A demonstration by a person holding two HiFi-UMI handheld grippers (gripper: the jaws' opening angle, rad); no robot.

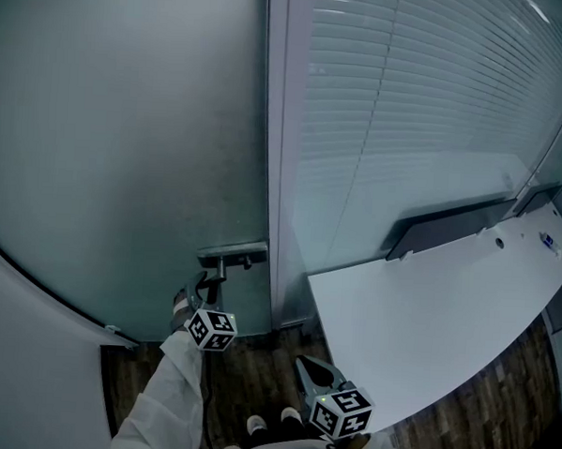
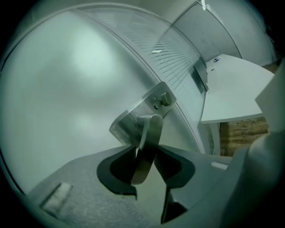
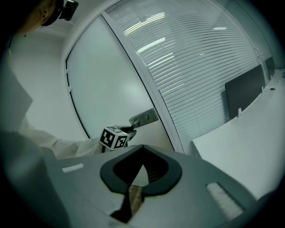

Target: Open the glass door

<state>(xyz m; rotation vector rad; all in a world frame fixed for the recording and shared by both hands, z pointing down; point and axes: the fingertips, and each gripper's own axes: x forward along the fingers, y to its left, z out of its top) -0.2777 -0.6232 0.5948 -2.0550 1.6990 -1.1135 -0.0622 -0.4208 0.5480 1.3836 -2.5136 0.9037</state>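
The left gripper point(image 2: 147, 161) is clamping the door handle point(image 2: 149, 133) and should be turning it squarely (right gripper point(image 3: 133, 179) idling, jaws together).

Left hand-held gripper point(image 2: 147, 153) clamped, right point(image 3: 137, 174) closed

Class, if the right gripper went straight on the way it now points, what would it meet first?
Probably the glass door, near its handle plate; depth is unclear.

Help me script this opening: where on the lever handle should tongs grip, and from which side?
Grip the lever handle near its free end, far from the mounting plate; come head-on at the glass door, tongs across the flat bar.
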